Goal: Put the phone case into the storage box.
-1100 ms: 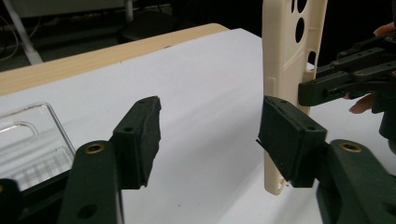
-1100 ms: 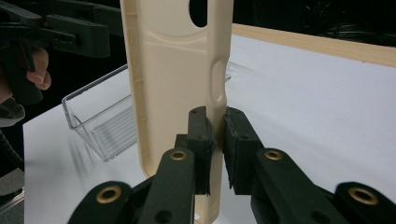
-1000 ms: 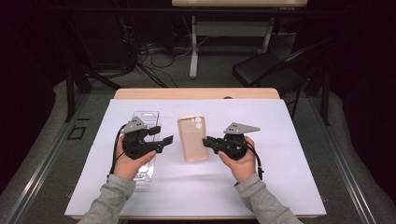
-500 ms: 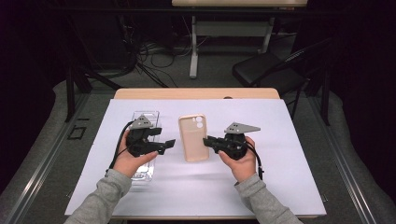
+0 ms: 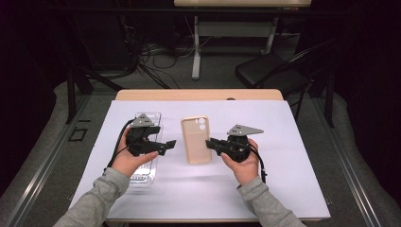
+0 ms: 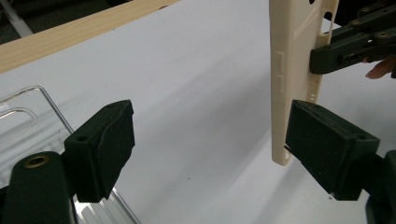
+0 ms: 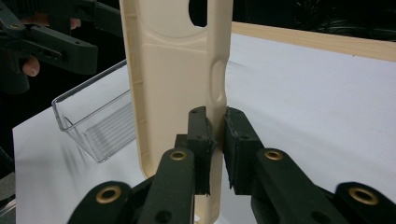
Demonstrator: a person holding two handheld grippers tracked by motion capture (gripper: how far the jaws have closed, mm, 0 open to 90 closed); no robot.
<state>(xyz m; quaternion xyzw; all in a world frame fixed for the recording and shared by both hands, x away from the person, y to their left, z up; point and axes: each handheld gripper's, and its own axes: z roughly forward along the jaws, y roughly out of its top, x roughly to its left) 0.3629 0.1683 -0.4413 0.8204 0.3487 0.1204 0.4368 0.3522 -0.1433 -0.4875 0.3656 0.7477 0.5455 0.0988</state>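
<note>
A table covered with a white sheet (image 5: pixel 293 156) is seen from above, with a person's two forearms in grey sleeves coming in from the bottom edge. A cream-coloured phone case (image 5: pixel 195 139) sits at the middle of the sheet, between the two hand-held grippers.

The right gripper (image 5: pixel 211 142) is clamped on the case's right side wall. In the right gripper view, its two black jaws are nearly closed, with the thin wall of the phone case (image 7: pixel 180 88) pinched between the pads, one pad inside and one outside. The round camera cut-out is seen at the top of the case.

The left gripper (image 5: pixel 166 144) is held just left of the case, over a clear plastic tray (image 5: pixel 146 142) lying at the left of the sheet. Its jaws have just been opening and now stand wide apart. In the left gripper view, the phone case (image 6: pixel 292 70) is seen edge-on beside one black pad (image 6: pixel 329 147), but nothing is held; whether that pad touches the case cannot be told. The ribbed bottom of the clear plastic tray (image 6: pixel 28 121) is seen behind the other pad.

As a judgement, the case appears to be gripped by one hand and freshly let go by the other, so a handover or repositioning seems partly done. If the tray is the goal, the placing of the case in it is not yet done, since the tray is seen without the case in it.
</note>
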